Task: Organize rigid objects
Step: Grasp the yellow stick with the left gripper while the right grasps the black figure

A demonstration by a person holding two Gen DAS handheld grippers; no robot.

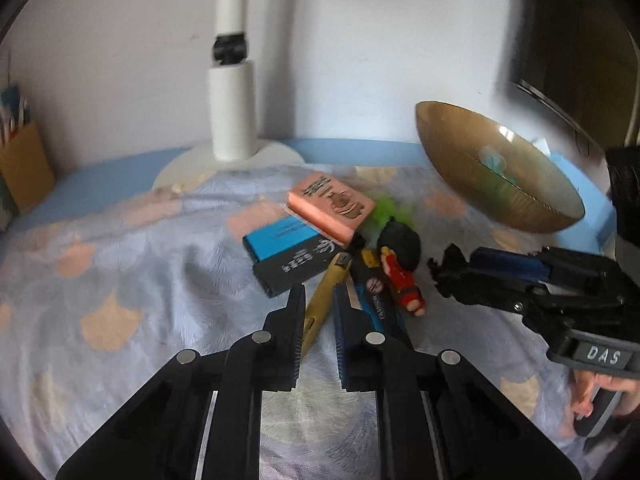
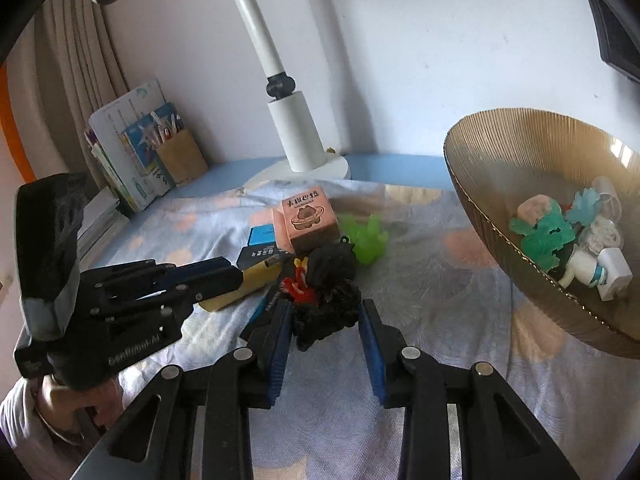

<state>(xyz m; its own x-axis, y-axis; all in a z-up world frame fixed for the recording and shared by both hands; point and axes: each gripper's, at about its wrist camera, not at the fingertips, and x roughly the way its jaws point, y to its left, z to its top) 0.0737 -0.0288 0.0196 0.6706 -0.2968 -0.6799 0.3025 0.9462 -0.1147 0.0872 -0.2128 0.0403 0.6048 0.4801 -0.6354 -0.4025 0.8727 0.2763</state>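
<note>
On the counter, under its patterned cloth [image 2: 440, 380], you have a pile of small rigid things heaped just left of the ribbed amber bowl [image 2: 520, 152]. That bowl stands at the right and already carries several toys, so I judge it the collecting place. Its near rim hangs close over the cloth; come in from above rather than from the side.

Behind the pile rises the white lamp [image 2: 296, 136], with books and a pen holder [image 2: 180, 160] well off to the left, out of your way.

Your right gripper [image 2: 324, 320] is spread wide with a black knobbly figure [image 2: 324, 312] between the pads, neither pad clearly touching it; closing would take it. A small red figure [image 2: 298, 288] lies touching it on the left, so it may be dragged along.

Your left gripper [image 1: 318, 312] is also parted, its pads straddling the tan utility knife [image 1: 326, 292], not yet pinching. A dark card marked FASHION [image 1: 374, 300] lies just beside the right pad and could get caught.

Farther back, the pink box [image 2: 308, 216] leans on the blue-and-black box [image 1: 288, 252], and a green toy [image 2: 368, 238] sits behind. Bare cloth toward you leaves room to withdraw.
</note>
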